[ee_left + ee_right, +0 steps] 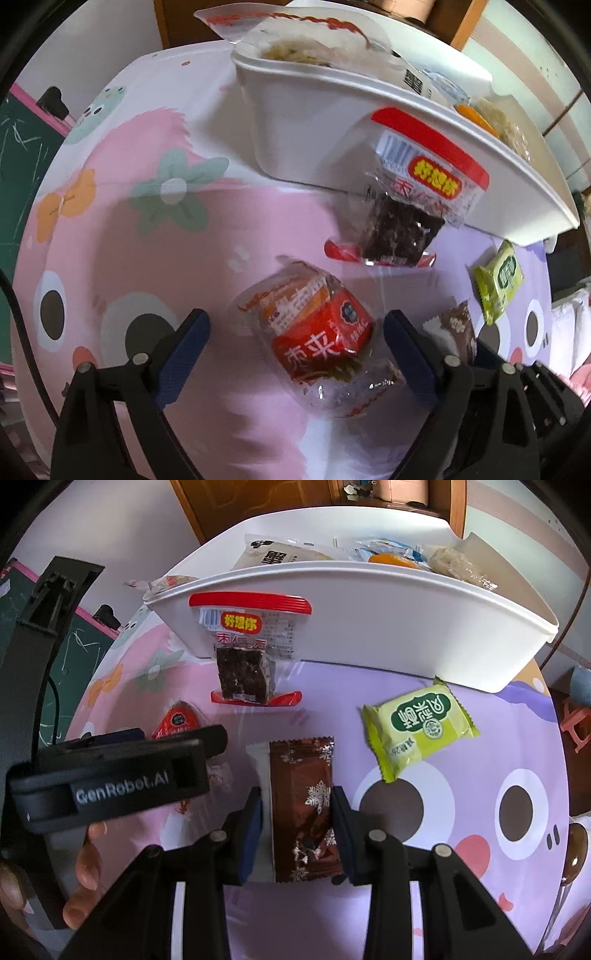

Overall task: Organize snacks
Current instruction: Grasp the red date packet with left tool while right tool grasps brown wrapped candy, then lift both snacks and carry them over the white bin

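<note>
A white bin [295, 122] [369, 616] with several snack packs inside stands at the back of the table. My left gripper [297, 332] is open around a red and orange snack pack [317, 332], whose red tip shows in the right wrist view [177, 720]. My right gripper [297, 808] is shut on a brown snowflake wrapper [301, 805] that lies on the cloth; it also shows in the left wrist view [458, 328]. A red-topped pack with a dark block [406, 206] [247, 657] leans on the bin. A green pack [419, 727] [498, 280] lies to the right.
The table wears a pink and purple cartoon cloth [147, 240] [461, 849]. A green chalkboard [18, 166] stands at the left. The left tool's body [110, 775] and the person's hand [86, 867] fill the right view's left side. A wooden cabinet [295, 502] stands behind.
</note>
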